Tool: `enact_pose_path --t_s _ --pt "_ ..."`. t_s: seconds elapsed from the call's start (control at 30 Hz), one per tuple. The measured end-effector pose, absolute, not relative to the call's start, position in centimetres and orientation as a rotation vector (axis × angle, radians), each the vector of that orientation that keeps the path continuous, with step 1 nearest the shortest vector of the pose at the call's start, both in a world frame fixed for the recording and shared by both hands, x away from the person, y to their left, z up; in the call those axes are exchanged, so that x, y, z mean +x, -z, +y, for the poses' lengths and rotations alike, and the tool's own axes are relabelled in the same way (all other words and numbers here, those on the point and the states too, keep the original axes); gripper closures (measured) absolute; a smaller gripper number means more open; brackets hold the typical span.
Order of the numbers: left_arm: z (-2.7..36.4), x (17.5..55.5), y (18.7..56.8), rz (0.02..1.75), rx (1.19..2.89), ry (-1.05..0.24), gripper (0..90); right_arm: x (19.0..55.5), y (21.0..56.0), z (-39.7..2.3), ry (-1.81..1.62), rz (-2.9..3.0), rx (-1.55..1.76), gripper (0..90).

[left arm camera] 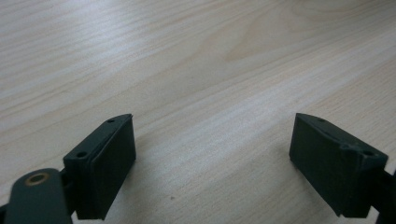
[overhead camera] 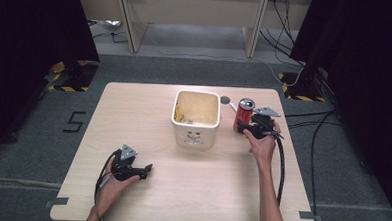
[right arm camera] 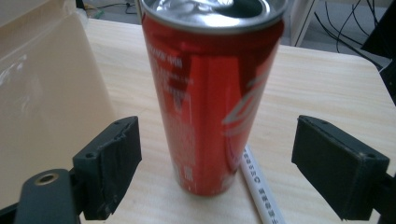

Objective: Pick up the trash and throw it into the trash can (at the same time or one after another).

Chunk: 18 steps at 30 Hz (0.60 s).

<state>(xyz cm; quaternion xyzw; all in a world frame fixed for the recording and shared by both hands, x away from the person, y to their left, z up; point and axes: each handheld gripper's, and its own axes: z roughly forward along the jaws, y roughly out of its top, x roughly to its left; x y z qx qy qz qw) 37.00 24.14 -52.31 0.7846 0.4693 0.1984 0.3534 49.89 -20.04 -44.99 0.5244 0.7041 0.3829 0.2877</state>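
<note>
Wooden table [overhead camera: 190, 185] bears a cream bin [overhead camera: 195, 119], red can [overhead camera: 243, 114], possibly a white pen [right arm camera: 259, 185].

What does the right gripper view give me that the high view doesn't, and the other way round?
Right gripper view alone: the claw jaws stand apart on either side of the red can, touching neither side, and a white pen-like stick lies at its base. High view alone: the left claw low over bare table. Both: can upright beside the cream bin.

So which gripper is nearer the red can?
Right. The right gripper sits open around the red can, a jaw on each side; the left gripper is open over the near-left table.
</note>
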Motion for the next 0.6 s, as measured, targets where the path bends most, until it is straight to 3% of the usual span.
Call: enact_pose_path --t_s 0.2,0.6 --pt "24.1 37.0 52.3 1.214 2.028 -0.513 13.6 51.0 45.5 -19.7 -1.027 1.88 1.413 18.5" --pt "24.1 37.0 52.3 1.215 2.027 -0.513 13.6 52.1 47.0 -19.5 -1.043 1.897 1.437 33.1"
